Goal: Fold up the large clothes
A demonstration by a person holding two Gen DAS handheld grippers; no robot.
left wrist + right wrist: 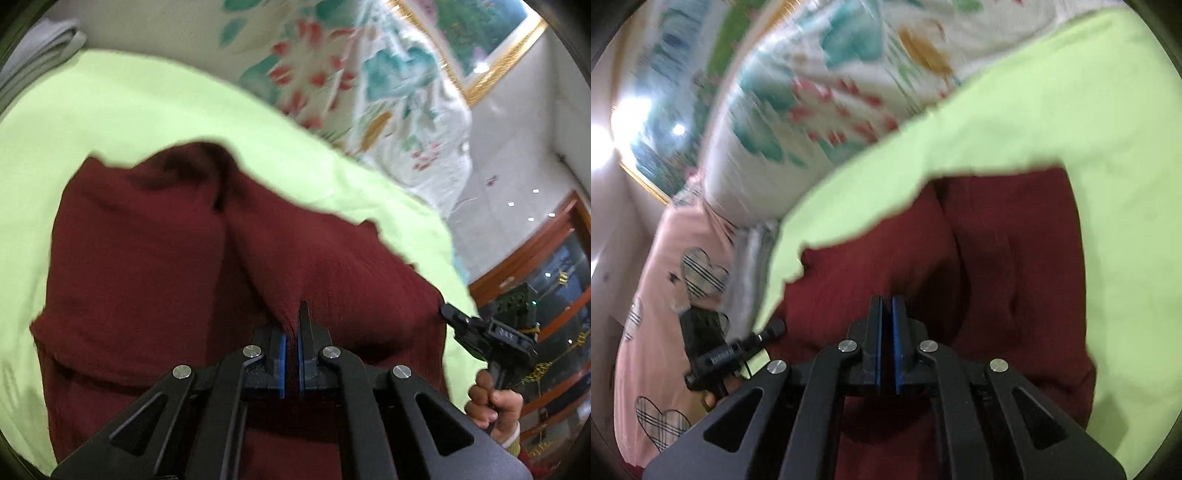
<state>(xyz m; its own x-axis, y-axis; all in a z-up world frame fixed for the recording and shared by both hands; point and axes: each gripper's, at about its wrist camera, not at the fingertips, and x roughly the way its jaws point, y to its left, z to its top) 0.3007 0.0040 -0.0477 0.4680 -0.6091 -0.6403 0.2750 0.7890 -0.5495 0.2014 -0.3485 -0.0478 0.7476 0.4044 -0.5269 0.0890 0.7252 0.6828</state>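
Now: left claw (291,332) pinched shut on maroon garment (147,251); right claw (887,306) shut too, gripping garment edge.

left wrist view: rides the left gripper (291,325), looking forward and downward along its fingers, close over the dark red garment (147,258) on the light green sheet (110,110).
right wrist view: rides the right gripper (887,306), tilted downward, equally close.
shared: garment, sheet, floral bedding (388,92); each view shows the other gripper at its edge.
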